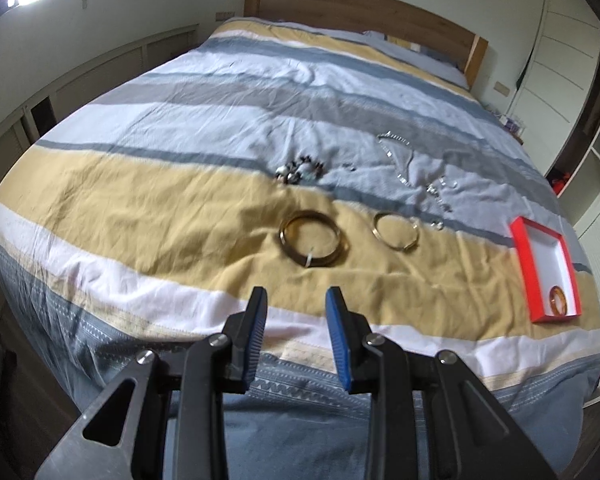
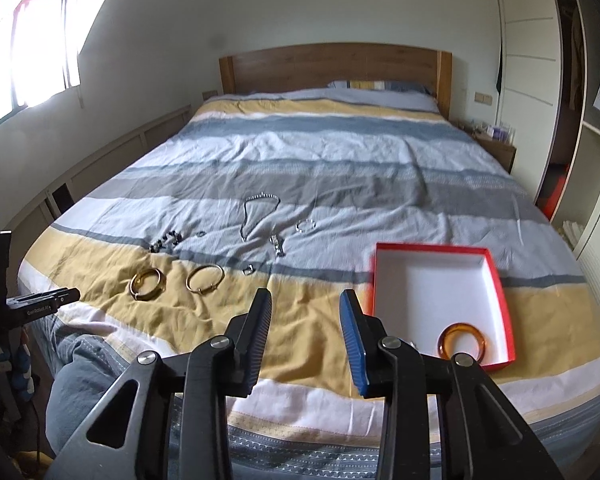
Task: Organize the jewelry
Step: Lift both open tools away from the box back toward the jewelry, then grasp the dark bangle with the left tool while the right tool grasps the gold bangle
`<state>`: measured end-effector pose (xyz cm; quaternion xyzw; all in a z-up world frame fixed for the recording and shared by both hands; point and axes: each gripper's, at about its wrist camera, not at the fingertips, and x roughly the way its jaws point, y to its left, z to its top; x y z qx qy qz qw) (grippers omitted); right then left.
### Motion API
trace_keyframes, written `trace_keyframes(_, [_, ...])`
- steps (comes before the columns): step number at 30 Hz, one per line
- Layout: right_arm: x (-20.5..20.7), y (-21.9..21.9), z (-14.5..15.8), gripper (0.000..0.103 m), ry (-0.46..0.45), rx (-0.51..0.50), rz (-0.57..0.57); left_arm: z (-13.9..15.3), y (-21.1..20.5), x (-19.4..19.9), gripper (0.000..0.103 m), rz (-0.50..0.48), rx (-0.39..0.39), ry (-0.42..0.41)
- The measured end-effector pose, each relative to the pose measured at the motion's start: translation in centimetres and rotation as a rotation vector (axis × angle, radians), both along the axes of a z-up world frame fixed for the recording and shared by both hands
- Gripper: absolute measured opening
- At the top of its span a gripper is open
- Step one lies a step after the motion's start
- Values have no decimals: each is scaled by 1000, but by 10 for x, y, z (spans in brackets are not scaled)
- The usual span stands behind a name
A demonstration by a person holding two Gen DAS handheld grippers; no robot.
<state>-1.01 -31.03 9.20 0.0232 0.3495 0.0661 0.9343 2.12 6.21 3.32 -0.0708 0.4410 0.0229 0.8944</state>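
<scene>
A red box with a white inside point(image 2: 432, 288) lies on the bed at the right, with an amber bangle point(image 2: 462, 340) in its near corner. On the yellow stripe lie stacked gold bangles point(image 1: 313, 239) and a thin gold bangle point(image 1: 396, 232). Farther back are a dark beaded bracelet point(image 1: 300, 170), a silver necklace point(image 1: 396, 156) and small silver pieces point(image 2: 277, 245). My left gripper point(image 1: 296, 296) hangs open just short of the stacked bangles, nothing between its fingers. My right gripper point(image 2: 306, 300) is open above the quilt, left of the box, holding nothing.
The striped quilt point(image 2: 340, 168) covers the whole bed, with a wooden headboard point(image 2: 332, 66) at the far end. A wardrobe point(image 2: 532, 60) stands on the right and a window point(image 2: 32, 48) on the left. A person's grey-clad leg point(image 2: 72, 380) is at the bed's near left edge.
</scene>
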Motion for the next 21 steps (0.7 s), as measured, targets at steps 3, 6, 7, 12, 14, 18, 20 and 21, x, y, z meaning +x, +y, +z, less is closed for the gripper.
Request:
trace_keyframes(3, [8, 1, -10, 35, 25, -5, -6, -12, 2, 3, 29, 6, 6, 20])
trace_keyframes(6, [17, 1, -19, 34, 50, 0, -10, -23, 4, 6, 29, 10, 9, 39])
trace_keyframes(7, [20, 3, -22, 34, 59, 1, -10, -25, 5, 8, 29, 10, 9, 44])
trace_keyframes(12, [31, 15, -38, 33, 99, -1, 3, -36, 10, 18, 29, 6, 17, 63])
trace_keyframes(14, [35, 20, -44, 33, 116, -2, 7, -39, 13, 22, 29, 3, 20, 69])
trace_keyframes(18, [44, 28, -54, 33, 142, -2, 10, -45, 16, 28, 29, -7, 28, 77])
trace_keyframes(20, [49, 33, -58, 33, 155, -3, 15, -48, 18, 32, 29, -15, 32, 82])
trace_keyframes(21, [50, 35, -60, 33, 161, -4, 18, -50, 19, 34, 29, -17, 31, 86])
